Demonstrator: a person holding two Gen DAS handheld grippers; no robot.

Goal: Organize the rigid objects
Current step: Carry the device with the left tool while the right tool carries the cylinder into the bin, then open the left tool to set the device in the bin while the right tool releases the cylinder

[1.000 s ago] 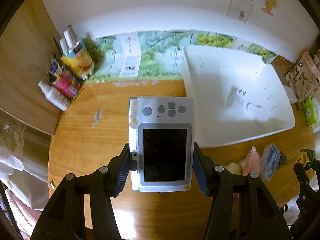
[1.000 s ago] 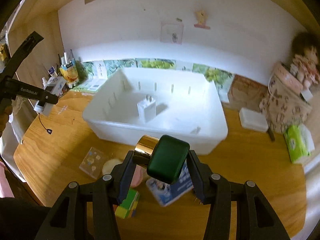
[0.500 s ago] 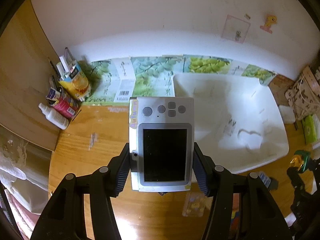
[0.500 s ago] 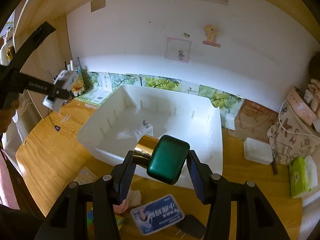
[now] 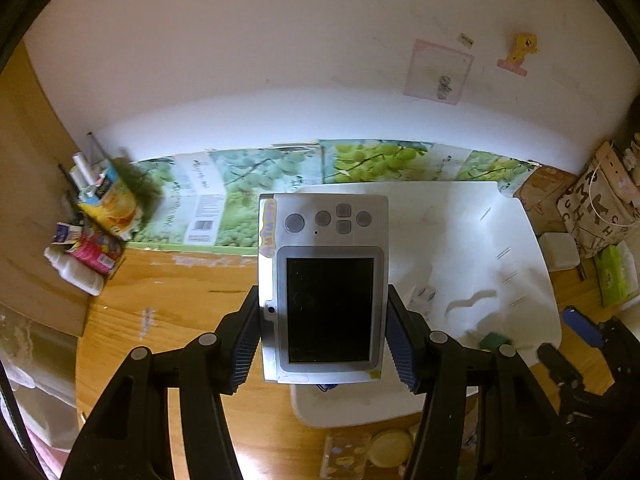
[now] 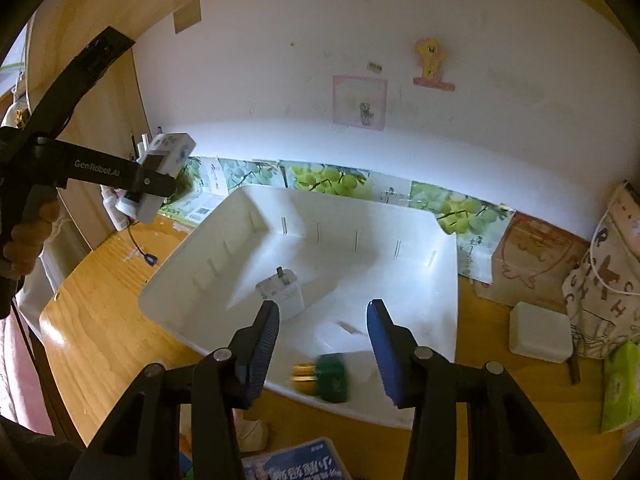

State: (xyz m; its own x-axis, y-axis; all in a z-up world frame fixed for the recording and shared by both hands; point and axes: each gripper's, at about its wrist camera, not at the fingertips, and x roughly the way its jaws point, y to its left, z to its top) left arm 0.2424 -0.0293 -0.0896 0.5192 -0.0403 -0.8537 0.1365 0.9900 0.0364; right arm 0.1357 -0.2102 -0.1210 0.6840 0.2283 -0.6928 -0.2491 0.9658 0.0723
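My left gripper (image 5: 324, 334) is shut on a silver digital camera (image 5: 326, 280), screen facing me, held in the air over the left end of the white plastic bin (image 5: 532, 280). From the right wrist view the camera (image 6: 160, 176) hangs left of the bin (image 6: 444, 280). My right gripper (image 6: 322, 346) is open above the bin's near edge. A green bottle with a gold cap (image 6: 326, 376) is blurred below it, inside the bin by the near wall; it shows green in the left view (image 5: 494, 340). A white charger (image 6: 280, 290) stands in the bin.
Cartons and a white bottle (image 5: 100, 220) crowd the back left corner. A small white box (image 6: 540, 332), patterned bag (image 6: 604, 280) and green tissue pack (image 6: 620, 388) sit right. A blue card (image 6: 296, 464), clear case (image 5: 346, 454) and round lid (image 5: 390, 446) lie before the bin.
My right gripper opened and let go of the green bottle, which dropped into the bin. Both grippers rose and moved toward the bin; the left still holds the camera.
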